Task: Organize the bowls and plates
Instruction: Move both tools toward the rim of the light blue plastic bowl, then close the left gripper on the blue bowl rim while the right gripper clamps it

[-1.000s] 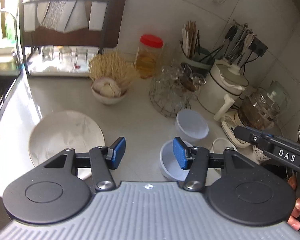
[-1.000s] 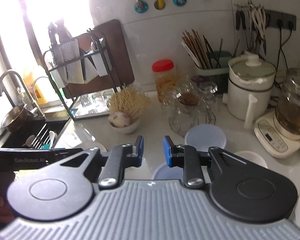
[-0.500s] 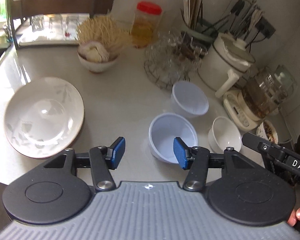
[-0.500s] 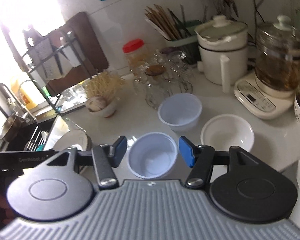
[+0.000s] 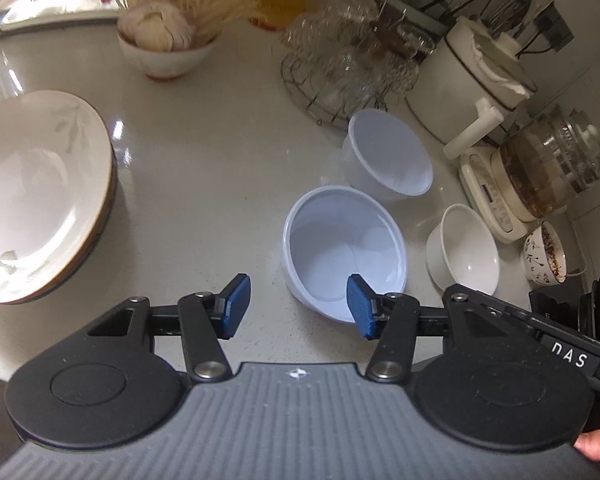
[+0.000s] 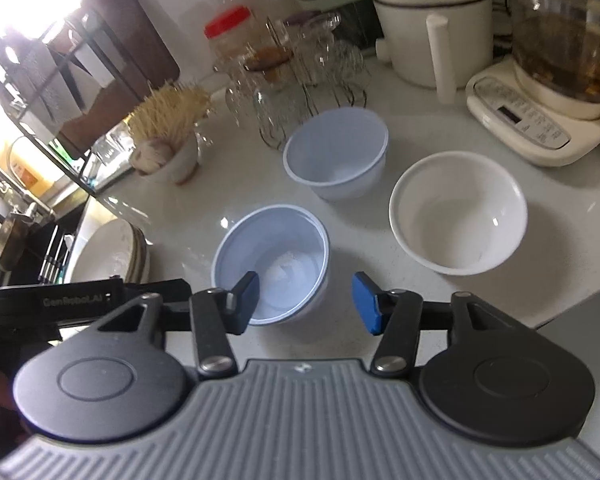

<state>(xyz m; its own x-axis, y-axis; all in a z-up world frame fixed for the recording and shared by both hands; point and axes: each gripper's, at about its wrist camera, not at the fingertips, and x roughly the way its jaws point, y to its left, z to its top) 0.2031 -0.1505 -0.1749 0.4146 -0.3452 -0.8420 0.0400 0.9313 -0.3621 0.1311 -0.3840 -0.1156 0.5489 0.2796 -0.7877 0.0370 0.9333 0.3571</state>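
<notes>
A pale, glossy desk carries a stack of white plates at its left edge. Two light blue bowls sit near the middle, the nearer bowl just beside the farther one. A white bowl stands to their right. Behind are a bowl of garlic, a wire rack of glasses, a white pot and a glass kettle on its base.
</notes>
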